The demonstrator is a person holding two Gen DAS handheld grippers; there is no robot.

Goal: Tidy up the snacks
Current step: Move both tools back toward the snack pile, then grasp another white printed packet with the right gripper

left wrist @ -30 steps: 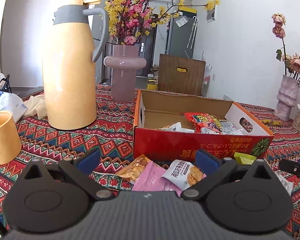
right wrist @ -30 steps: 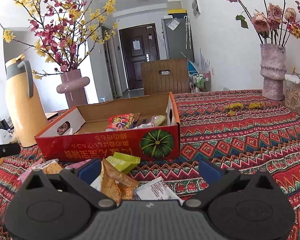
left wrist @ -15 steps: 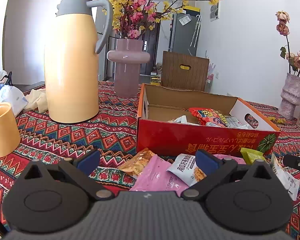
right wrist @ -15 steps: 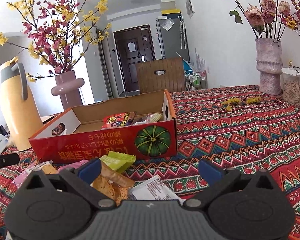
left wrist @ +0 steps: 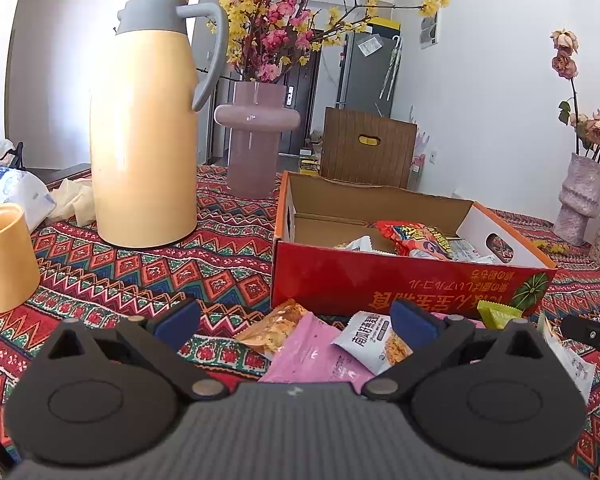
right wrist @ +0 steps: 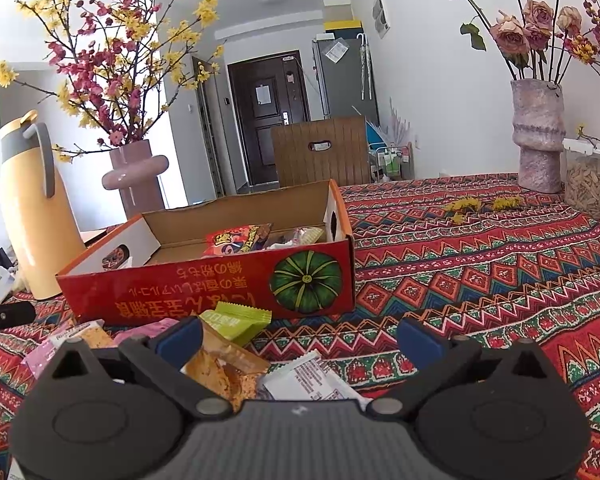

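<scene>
Nearest my tools, w/ the red box (left wrist: 380,284) as landmark: loose snacks lie just before its front wall. My left gripper (left wrist: 296,326) is spread wide, holding nothing, over the pink packet (left wrist: 310,354) and white packet (left wrist: 374,340); packet's long axis runs toward box. My right gripper (right wrist: 298,336), likewise agape & empty, hangs over the orange packet (right wrist: 224,368). Green packet (right wrist: 236,320) touches box front. Only left view shows the cup (left wrist: 4,258); box contents show best from right.

Black hand-held gripper (left wrist: 294,322), blue fingertip pads (left wrist: 178,322), ribbed body.
</scene>
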